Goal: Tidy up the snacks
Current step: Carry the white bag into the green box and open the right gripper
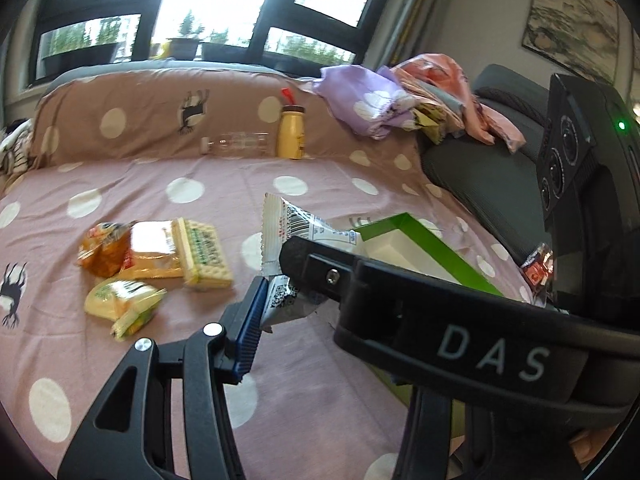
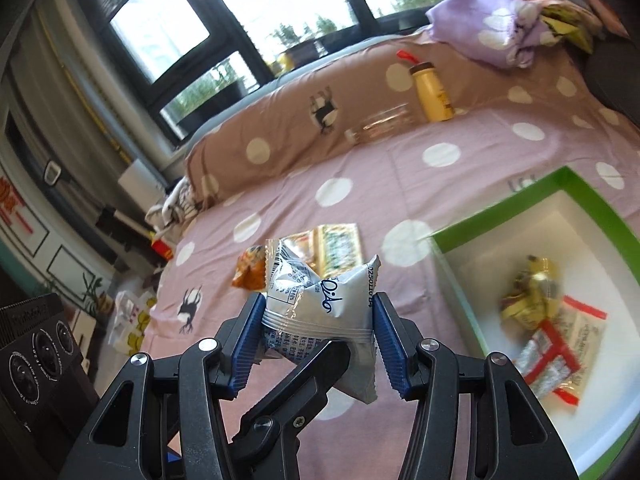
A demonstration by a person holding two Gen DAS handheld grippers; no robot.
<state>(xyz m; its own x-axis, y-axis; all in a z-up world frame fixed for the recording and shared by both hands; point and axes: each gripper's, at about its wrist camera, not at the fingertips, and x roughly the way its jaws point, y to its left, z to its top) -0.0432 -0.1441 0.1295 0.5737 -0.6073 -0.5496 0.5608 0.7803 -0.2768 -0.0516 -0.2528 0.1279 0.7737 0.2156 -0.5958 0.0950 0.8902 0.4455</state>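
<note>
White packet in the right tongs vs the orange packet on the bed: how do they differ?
Colour: the white packet is silvery white with dark print; the orange packet is orange.
Pose: the white packet is pinched in the right tongs, off the bedspread; the orange packet lies on the bedspread.
Shared: both are small snack packets, both outside the green box.

Yellow bottle [image 1: 291, 133] upright beside lying clear bottle [image 1: 236, 145] on polka-dot bedspread [image 1: 120, 184].

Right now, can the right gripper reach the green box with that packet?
Probably yes. The right gripper, shut on the white packet, is right beside the green box. The box's top is open, part of its floor is bare, and nothing lies between them.
</note>
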